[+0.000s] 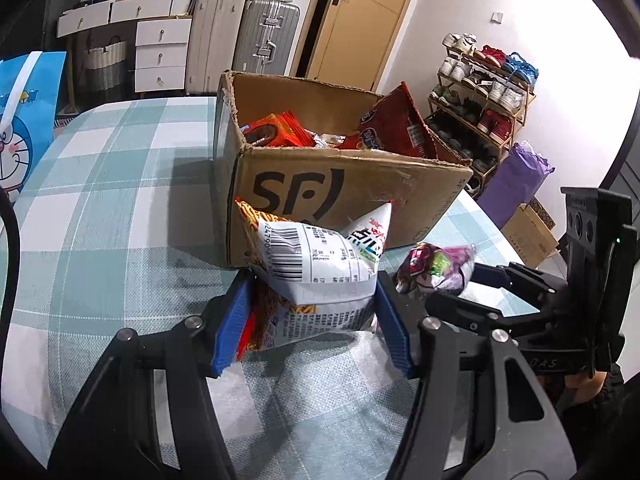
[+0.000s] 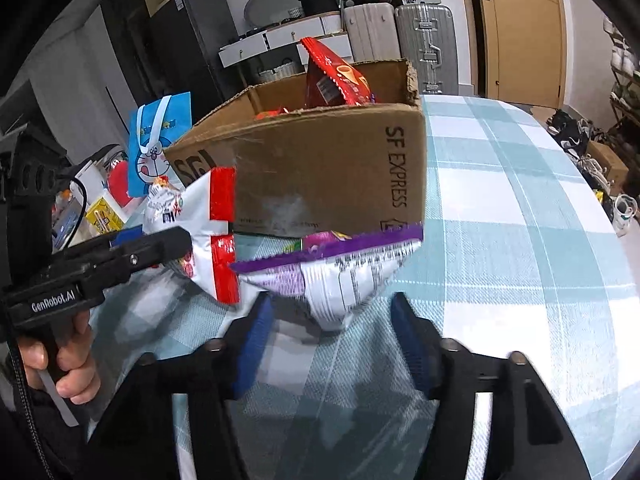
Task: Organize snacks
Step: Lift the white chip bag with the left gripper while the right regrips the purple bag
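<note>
Currently lying just ahead of the wide-open, empty right gripper (image 2: 332, 336): purple-edged silver foil snack packet (image 2: 340, 276), long axis crosswise, beside brown cardboard SF box (image 2: 320, 172). Pinching white crinkled noodle-snack bag (image 1: 316, 268): left gripper (image 1: 314, 320), before that box.

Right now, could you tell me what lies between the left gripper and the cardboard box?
Only the white snack bag that the left gripper clamps; its top nearly meets the cardboard box front. The left wrist view shows this best.
</note>
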`<state>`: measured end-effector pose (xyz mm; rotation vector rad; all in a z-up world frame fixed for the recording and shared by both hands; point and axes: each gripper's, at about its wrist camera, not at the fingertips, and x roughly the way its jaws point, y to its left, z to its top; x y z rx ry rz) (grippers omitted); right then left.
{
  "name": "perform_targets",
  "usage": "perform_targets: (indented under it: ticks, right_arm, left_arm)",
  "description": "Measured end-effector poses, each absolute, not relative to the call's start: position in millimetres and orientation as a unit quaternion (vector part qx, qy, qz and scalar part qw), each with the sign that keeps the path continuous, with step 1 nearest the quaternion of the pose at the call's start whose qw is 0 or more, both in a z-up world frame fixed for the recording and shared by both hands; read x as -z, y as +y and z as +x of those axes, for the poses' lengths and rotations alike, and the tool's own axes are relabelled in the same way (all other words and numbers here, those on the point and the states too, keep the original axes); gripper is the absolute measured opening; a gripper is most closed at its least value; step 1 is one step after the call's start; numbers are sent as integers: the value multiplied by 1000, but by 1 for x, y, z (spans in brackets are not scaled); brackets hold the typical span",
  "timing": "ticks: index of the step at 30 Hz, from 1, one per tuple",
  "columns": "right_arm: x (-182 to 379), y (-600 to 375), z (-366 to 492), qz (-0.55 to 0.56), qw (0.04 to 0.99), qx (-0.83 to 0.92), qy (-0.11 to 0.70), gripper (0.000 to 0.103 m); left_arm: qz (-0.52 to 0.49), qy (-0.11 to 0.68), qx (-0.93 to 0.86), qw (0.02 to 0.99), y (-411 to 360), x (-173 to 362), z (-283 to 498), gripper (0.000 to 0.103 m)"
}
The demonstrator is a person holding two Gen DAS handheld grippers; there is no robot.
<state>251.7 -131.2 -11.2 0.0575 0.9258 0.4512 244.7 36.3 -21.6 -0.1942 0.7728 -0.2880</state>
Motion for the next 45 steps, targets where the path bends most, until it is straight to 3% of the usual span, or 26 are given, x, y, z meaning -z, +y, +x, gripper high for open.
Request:
perform_targets:
  ticks: [8,13,16,18,36,41,44,45]
  right_arm:
    - [8,-121,260,18,874,-218,433,75]
    - [4,-124,260,27,879,-222,421,33]
    - [0,-126,257,30,882,-227,413,21]
    - [-3,-126,255,30,884,-227,407,18]
    - [-35,-141,228,46,900,-242,360,11]
    - [-20,-137,233,30,888,-234,394,11]
    - [-8,-134,233,16,881,-224,416,17]
    - [-7,-134,231,14,883,-222,413,23]
  left_arm:
    - [-97,373,136,913,42,22,247,57]
    - [-99,372,135,913,44,21,248,57]
    - [-98,370,135,914,44,19,247,57]
    - [-99,368,135,915,44,17,245,57]
    - [-95,335,149,926,38,-13,225,57]
    - [-90,339,144,926,36,-13,223,57]
    - [-91,339,144,925,36,-13,222,57]
    - [-90,339,144,925,36,-13,222,57]
